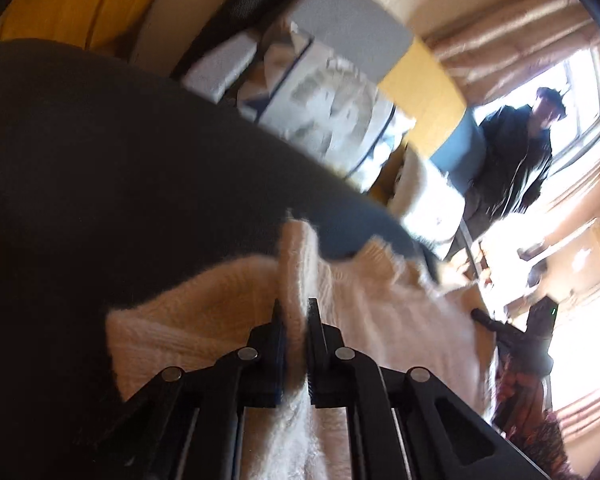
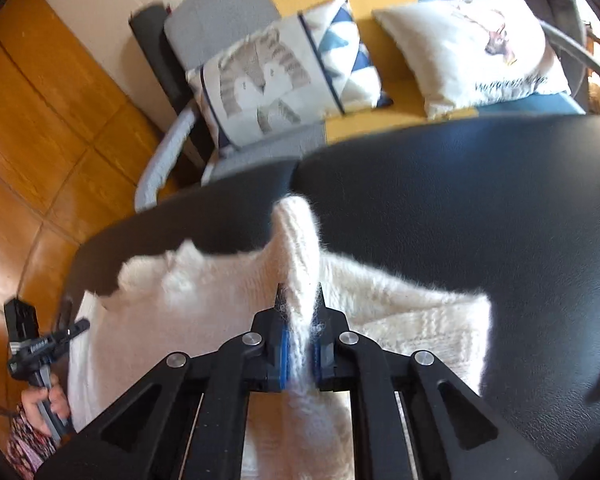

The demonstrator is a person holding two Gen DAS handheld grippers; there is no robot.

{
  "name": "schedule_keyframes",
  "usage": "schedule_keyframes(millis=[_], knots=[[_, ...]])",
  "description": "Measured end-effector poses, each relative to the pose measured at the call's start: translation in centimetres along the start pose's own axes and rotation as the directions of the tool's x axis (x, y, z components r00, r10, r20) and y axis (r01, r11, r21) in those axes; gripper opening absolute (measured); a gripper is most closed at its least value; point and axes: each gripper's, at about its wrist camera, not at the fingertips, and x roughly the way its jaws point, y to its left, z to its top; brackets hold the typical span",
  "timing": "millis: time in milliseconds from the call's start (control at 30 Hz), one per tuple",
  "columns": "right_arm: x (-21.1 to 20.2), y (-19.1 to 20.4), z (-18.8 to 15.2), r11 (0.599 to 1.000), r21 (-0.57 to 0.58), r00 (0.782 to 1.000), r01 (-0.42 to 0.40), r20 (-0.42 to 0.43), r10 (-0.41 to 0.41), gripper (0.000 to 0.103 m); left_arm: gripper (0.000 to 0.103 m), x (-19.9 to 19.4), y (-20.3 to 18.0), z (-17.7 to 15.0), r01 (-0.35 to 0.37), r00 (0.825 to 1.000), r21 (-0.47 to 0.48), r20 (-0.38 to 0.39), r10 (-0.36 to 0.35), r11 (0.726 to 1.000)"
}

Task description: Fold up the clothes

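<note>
both hand-held grippers (image 1: 294,312) (image 2: 300,296) pinch sweater (image 2: 400,320) edges

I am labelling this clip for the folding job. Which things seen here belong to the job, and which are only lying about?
Belonging to the job:
- white fuzzy sweater
- left tool, shut on a fold of the sweater
- right tool, shut on a fold too
- black surface under the sweater

Only lying about:
- cat cushion
- white cushion
- wooden floor

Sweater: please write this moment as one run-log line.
left gripper: shut on sweater | right gripper: shut on sweater | sweater over black seat
</note>
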Motion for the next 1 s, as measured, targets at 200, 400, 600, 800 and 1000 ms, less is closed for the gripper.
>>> schedule_keyframes(millis=[200, 400, 600, 800, 1000], knots=[[0.9, -0.3, 0.6, 0.998, 0.022, 0.998, 0.059, 0.034, -0.059, 0.008, 0.007, -0.4, 1.0, -0.5, -0.081, 0.996, -0.017, 0.04, 0.082, 0.997], [0.9, 0.7, 0.0, 0.989, -0.049, 0.989, 0.141, 0.058, -0.138, 0.025, 0.017, 0.0, 3.1, -1.4, -0.103, 0.995, -0.134, 0.005, 0.104, 0.986], [-1.6, 4.4, -0.2, 0.987, -0.121, 0.987, 0.11, 0.127, -0.094, 0.029, 0.02, -4.7, 0.0, -2.9, -0.145, 0.952, -0.16, 0.245, 0.182, 0.976], [1.7, 14.6, -2.5, 0.945, -0.315, 0.993, -0.088, -0.098, 0.06, 0.029, 0.02, -1.6, -5.8, -5.7, -0.183, 0.96, 0.004, 0.217, 0.178, 0.983], [7.0, 24.1, -7.7, 0.805, -0.591, 0.976, -0.053, -0.2, -0.083, 0.029, 0.02, -0.6, -4.0, -7.3, -0.22, 0.954, -0.086, 0.189, 0.233, 0.972]])
